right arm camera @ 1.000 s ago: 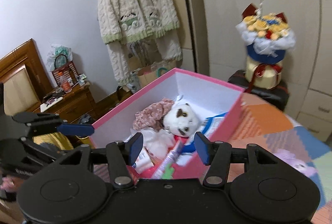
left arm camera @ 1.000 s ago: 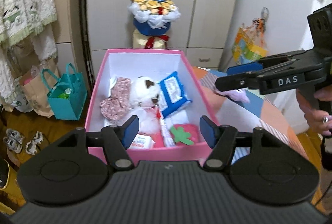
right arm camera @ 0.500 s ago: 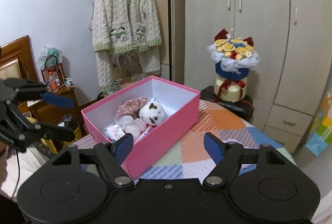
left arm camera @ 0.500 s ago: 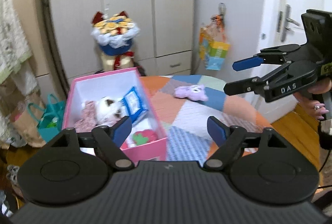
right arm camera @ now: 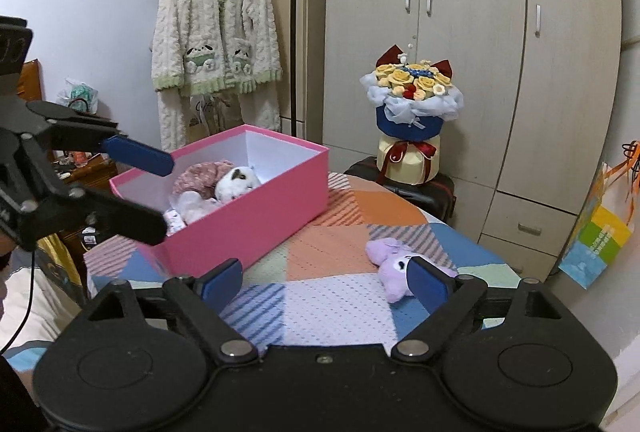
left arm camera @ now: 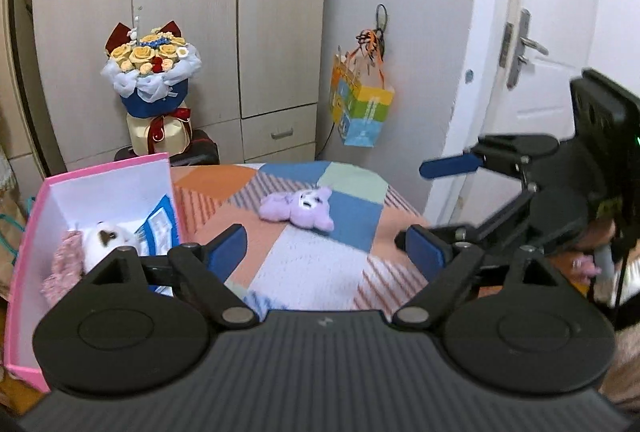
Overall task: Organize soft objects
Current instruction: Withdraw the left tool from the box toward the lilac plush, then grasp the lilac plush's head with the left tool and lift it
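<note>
- L gripper (left arm camera: 326, 246): jaws spread wide, just been opening, nothing btwn them; hangs above the cloth (left arm camera: 280, 268), aimed down toward the toy (left arm camera: 297, 207).
- R gripper (right arm camera: 327, 278): jaws likewise spread, just been opening, empty; its right pad overlaps the toy in R wrist view, but contact can't be told.
- Toy: purple plush, lying flat on the cloth, well apart from the box (right arm camera: 256, 220), nearer the R gripper.
- Box: pink, open-topped, at the table's left end; already holds a white plush (right arm camera: 236, 182), pink fabric (right arm camera: 200, 172), a blue pack (left arm camera: 160, 228).
- Step in hand (judged): approach toy w/ one gripper for pick-up; probably last loose item.
- How to do well: keep jaws wide till pads straddle the body, not a limb or ear; come low, close gently – plush squashes, so close well in.
- Risk: pads snag the cloth along w/ the toy; lift straight up, then carry to the box's free corner.
- Keep the other gripper clear of the path.
</note>
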Tool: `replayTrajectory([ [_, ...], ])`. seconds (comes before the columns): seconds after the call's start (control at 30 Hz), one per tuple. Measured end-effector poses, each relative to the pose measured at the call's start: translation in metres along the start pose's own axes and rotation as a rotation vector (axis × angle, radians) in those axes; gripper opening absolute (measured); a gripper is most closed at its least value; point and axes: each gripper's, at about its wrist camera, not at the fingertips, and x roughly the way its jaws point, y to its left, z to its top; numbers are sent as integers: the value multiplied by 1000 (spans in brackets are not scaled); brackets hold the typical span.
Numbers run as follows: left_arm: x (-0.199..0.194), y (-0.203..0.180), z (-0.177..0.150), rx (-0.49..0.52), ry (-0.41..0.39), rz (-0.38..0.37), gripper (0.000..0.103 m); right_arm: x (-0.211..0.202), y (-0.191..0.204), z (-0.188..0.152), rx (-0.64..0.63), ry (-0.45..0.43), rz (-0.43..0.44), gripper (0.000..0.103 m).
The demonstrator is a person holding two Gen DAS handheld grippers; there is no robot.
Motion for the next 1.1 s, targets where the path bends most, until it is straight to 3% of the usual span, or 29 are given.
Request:
replayTrajectory([
  [0.13, 38, 6, 6, -98, 17, -25, 87, 18, -19, -5, -6, -15, 27, 95],
  [0.3, 95, 10, 5, -194, 93, -34, 87, 78, -40, -17, -31, 10, 10, 96],
  [0.47, 142, 24, 4, -262, 110, 20, 85, 126, -70, -24, -24, 25, 35, 96],
  [0.63, 190, 45, 6, -417, 120, 57, 83, 168, -102, -28, -3, 9, 78, 96],
  [0.73, 214, 52, 7, -474, 126, 72, 77, 193, -117, -24, -8, 53, 117, 96],
  [0.9, 239, 56, 1, -515, 148, 99, 73, 209, -136, -28, 49, 116, 237, 96],
  [1.1, 256, 55, -9, -514, 199, 104, 59, 205, -136, -41, 73, 147, 271, 96],
])
